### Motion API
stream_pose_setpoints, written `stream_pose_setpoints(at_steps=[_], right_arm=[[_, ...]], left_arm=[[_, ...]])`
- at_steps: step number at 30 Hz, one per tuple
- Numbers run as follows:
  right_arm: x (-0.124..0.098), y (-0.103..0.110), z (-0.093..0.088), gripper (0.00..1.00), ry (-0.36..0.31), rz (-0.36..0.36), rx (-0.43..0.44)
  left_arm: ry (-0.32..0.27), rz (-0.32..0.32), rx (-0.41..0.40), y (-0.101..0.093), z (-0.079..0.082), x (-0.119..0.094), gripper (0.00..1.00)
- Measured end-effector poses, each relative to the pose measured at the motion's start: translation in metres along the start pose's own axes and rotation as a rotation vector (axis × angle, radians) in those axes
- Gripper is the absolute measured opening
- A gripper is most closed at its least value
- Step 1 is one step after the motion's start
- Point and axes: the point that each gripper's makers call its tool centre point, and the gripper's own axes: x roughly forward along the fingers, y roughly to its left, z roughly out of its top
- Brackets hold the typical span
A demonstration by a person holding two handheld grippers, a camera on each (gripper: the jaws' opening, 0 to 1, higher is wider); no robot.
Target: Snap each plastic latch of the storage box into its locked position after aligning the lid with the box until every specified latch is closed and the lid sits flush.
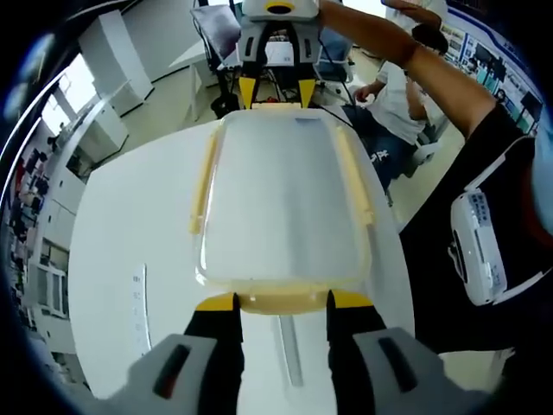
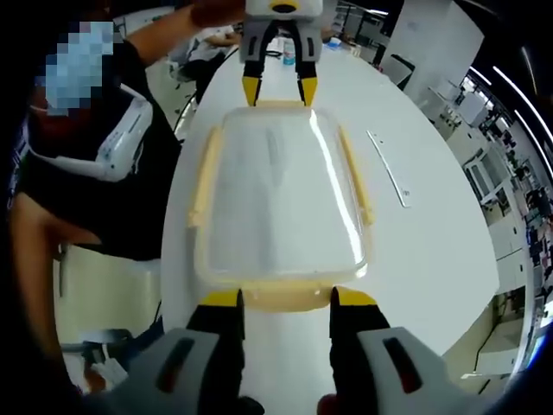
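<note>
Clear rectangular plastic storage box [image 1: 281, 207] with yellow latches lying on white table [image 1: 130, 242], left tongs [image 1: 282, 304] and right tongs [image 2: 284, 303] spread at opposite end latches.

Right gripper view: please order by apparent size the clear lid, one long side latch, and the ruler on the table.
1. Clear lid
2. and 3. Side latch and ruler: similar length, so unranked.
</note>
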Motion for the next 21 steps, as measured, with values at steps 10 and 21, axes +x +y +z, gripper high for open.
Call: stream_pose_setpoints(at_steps=[10, 21], right_arm=[[0.013, -0.001, 0.013, 0.34, -0.012, 0.012, -0.003], [0.026, 0.008, 0.03, 0.34, 0.014, 0.024, 0.01]], left_arm=[[0.006, 0.001, 0.002, -0.001, -0.021, -0.001, 0.34], [0.012, -0.021, -0.027, -0.005, -0.041, -0.008, 0.34]])
